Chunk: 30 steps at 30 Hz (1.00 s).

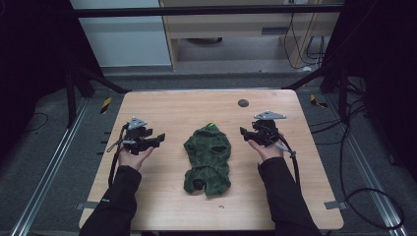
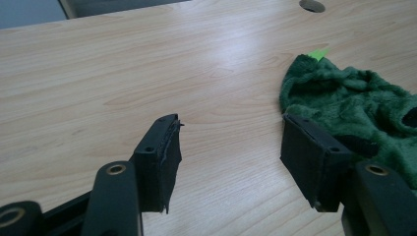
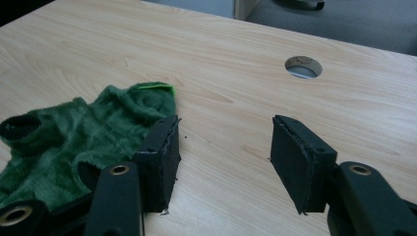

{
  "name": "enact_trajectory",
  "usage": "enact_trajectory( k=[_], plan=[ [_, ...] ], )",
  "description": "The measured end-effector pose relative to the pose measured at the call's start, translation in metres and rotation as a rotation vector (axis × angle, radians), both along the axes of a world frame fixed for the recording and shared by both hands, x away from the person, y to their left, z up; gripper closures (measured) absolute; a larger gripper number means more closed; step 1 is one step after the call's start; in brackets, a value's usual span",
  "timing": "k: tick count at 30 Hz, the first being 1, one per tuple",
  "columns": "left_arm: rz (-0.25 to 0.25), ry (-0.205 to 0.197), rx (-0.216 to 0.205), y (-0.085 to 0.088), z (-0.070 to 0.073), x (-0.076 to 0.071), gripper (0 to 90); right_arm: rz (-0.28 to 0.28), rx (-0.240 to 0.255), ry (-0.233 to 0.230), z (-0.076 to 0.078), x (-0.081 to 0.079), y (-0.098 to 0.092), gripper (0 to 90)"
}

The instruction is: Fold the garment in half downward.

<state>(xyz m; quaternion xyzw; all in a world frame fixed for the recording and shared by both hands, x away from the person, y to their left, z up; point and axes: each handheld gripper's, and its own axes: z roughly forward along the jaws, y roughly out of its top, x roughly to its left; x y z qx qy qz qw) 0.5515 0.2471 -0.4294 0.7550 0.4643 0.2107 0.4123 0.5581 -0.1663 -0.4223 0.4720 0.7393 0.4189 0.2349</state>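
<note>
Left gripper: in the high view, left of centre, jaws apart, holding nothing, held beside the green cloth.
Right gripper: right of centre, jaws apart and empty, near the cloth's upper right edge.
Cloth: crumpled in the middle of the table, between both tools.
Left gripper view: jaws wide apart over bare wood; cloth at the right of the frame, just behind the right jaw, contact unclear.
Right gripper view: jaws apart, nothing between them; cloth at lower left, behind the left jaw; round hole at upper right.
Risk: the plush pile is bunched, so a pinch may catch several layers or only fluff and slip; uneven pulls from the two sides could twist it.
</note>
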Motion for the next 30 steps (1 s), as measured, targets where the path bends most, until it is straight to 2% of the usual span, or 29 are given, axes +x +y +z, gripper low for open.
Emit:
enact_trajectory(
  k=[4,5,6,9,12,16,17,20,25,28,30],
  plan=[
    [-0.016,0.008,0.001,-0.011,0.001,0.006,40.5,0.005,-0.001,0.005,-0.001,0.005,0.006,45.3],
    [-0.022,0.005,-0.027,-0.017,0.0,0.009,40.9,0.008,-0.003,0.015,-0.002,0.009,0.009,45.6],
    [-0.022,0.005,-0.027,-0.017,0.0,0.009,41.1,0.008,-0.004,0.018,-0.002,0.011,0.011,45.8],
    [-0.045,0.005,-0.004,-0.031,0.001,0.015,41.3,0.011,0.005,0.024,-0.004,0.016,0.015,46.6],
    [-0.056,0.004,-0.008,-0.037,0.002,0.018,41.9,0.012,0.026,0.033,-0.006,0.02,0.016,47.5],
    [-0.071,0.008,0.005,-0.05,0.002,0.026,42.3,0.009,0.029,0.043,-0.01,0.023,0.018,48.5],
    [-0.076,0.01,0.009,-0.055,0.0,0.029,43.0,0.015,0.044,0.055,-0.013,0.026,0.02,49.6],
    [-0.079,0.009,0.007,-0.058,-0.003,0.032,45.2,0.025,0.046,0.062,-0.016,0.028,0.022,50.4],
    [-0.087,0.042,-0.004,-0.063,-0.013,0.039,47.3,0.038,0.036,0.08,-0.021,0.033,0.027,51.9],
    [-0.096,0.053,0.008,-0.068,-0.019,0.041,47.5,0.043,0.035,0.088,-0.023,0.035,0.028,52.5],
    [-0.096,0.069,-0.001,-0.07,-0.023,0.045,47.5,0.051,0.049,0.1,-0.027,0.037,0.03,53.9]
  ],
)
